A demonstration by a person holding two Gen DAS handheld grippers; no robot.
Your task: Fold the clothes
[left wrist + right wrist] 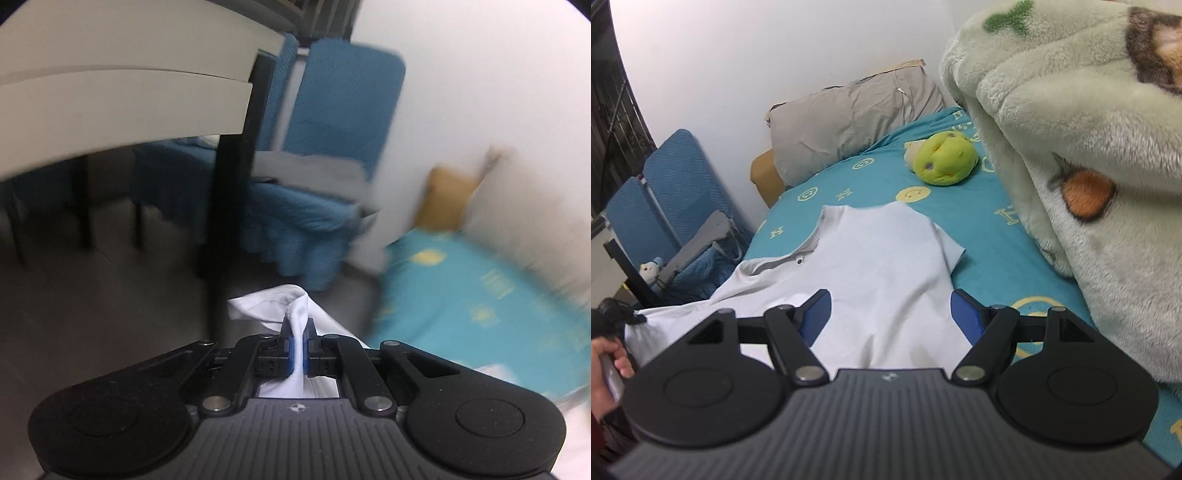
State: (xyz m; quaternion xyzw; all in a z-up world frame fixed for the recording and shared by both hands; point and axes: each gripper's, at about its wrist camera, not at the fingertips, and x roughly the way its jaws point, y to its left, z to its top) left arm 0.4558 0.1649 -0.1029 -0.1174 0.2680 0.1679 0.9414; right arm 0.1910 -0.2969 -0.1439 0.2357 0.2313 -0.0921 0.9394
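The step in hand looks like the opening of a fold on the white polo shirt (871, 266), which lies spread on the bed (990, 236) with its collar towards the grey pillow (849, 118). The left hand-held gripper (297, 334) has its jaws clamped tight on a bunched edge of the shirt, the white cloth squeezed between the blue pads and spilling out ahead of them. In the right wrist view that corner of the shirt is drawn off the bed's edge, on the side away from the fleece blanket (1071, 147), where the person's hand (607, 365) holds the tool.

The right hand-held gripper (890, 314) stands wide, its jaws apart over the shirt's body, the cloth below them and not pinched; whether the pads touch the fabric cannot be told.

The next move probably calls for the right one to take a matching hold, so both can carry a side over the middle. Relative to the shirt, the green plush toy (943, 158) lies beyond the collar, well apart, and should not hinder the fold.
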